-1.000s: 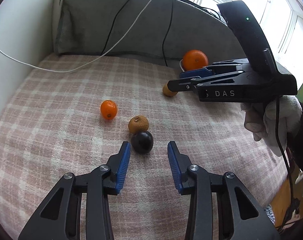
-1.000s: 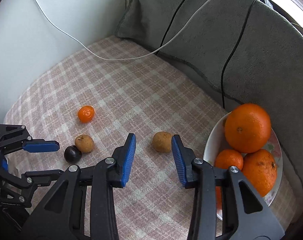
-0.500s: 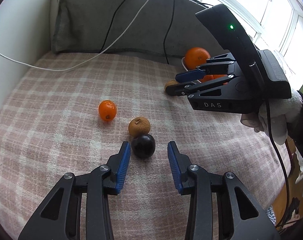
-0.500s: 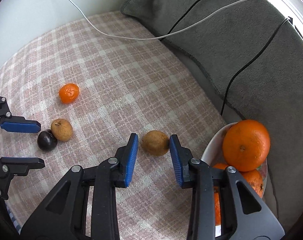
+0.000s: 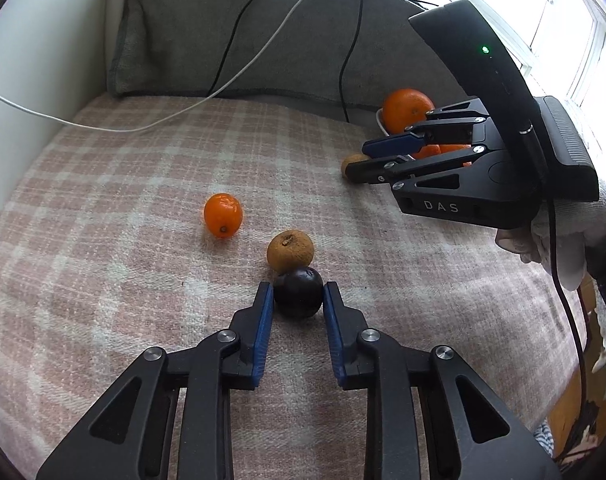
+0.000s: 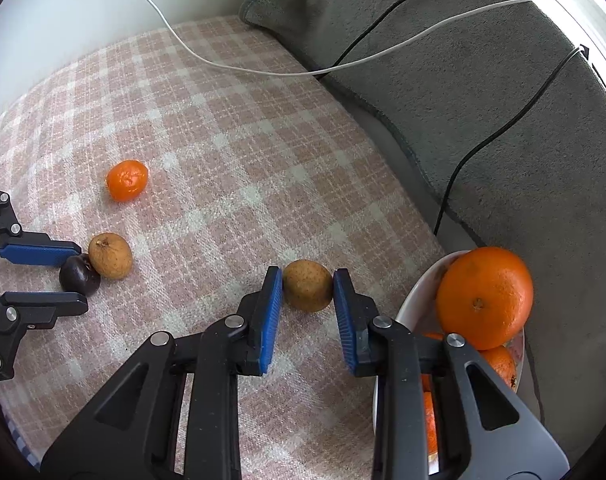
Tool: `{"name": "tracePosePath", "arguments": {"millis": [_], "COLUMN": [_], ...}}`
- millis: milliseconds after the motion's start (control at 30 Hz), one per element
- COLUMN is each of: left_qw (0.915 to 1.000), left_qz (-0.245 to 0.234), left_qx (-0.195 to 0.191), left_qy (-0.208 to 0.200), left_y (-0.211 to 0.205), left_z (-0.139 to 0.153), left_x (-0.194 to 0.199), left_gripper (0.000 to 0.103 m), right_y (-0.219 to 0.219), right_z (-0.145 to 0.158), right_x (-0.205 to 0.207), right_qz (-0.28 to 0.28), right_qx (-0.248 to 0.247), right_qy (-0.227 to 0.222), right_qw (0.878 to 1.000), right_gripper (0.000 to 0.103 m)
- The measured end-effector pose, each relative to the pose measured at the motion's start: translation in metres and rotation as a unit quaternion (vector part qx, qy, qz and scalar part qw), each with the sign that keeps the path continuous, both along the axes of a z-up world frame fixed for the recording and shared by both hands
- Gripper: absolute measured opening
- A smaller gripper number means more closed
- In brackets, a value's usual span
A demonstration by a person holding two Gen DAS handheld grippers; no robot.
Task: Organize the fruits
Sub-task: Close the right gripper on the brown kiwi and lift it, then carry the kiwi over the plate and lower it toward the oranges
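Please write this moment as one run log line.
left claw: shut on dark fruit | right claw: shut on brown fruit | plate: oranges

"DAS" on right gripper [image 5: 377, 158] body

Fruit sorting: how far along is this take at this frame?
Done: several oranges already sit in the white bowl. In hand: the left gripper has shut on the dark plum and the right gripper on a brown fruit; both fruits look to be on the checked cloth. Left: a second brown fruit touching the plum and a small orange fruit.
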State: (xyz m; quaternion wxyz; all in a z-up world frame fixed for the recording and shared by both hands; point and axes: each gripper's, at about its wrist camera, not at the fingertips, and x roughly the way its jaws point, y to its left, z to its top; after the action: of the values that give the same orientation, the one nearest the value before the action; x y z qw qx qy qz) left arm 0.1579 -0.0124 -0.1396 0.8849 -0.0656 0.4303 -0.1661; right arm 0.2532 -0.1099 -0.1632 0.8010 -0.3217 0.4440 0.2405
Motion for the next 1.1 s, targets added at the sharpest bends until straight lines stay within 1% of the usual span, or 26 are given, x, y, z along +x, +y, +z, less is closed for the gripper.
{"name": "tracePosePath", "arguments": {"millis": [267,600,833,967,1100], "left_qw": [0.9998,0.9993,0.9989,0.9986,0.9981], "left_qz": [0.008,0.010,0.000,-0.008,-0.016], "left_qx": [-0.010,-0.017,-0.021,-0.022,-0.024], "left_qy": [-0.012,-0.032,-0.043,-0.048,-0.054], "left_y": [0.007,0.009,0.001,-0.010,-0.023], "left_z": [0.009,0.026,0.038,0.044,0.049], "left_x": [-0.009,-0.020,-0.029,-0.025,-0.020], "left_gripper": [0.023,0.023,0.023,0.023,0.023], "right_y": [-0.008,-0.030,-0.060,-0.083,-0.109], "right_z": [0.018,0.047,0.068,0.081,0.087], "right_x": [-0.013,-0.034,-0.048,-0.057,-0.061], "right_qz": [-0.003,-0.012,-0.033,-0.051,-0.071], "right_qx": [0.036,0.101,0.151,0.176,0.193], "right_qy": [0.000,-0.013,-0.027,-0.038,-0.046], "right_qw": [0.999,0.995,0.988,0.982,0.978], "right_gripper": [0.027,0.027,0.027,0.027,0.027]}}
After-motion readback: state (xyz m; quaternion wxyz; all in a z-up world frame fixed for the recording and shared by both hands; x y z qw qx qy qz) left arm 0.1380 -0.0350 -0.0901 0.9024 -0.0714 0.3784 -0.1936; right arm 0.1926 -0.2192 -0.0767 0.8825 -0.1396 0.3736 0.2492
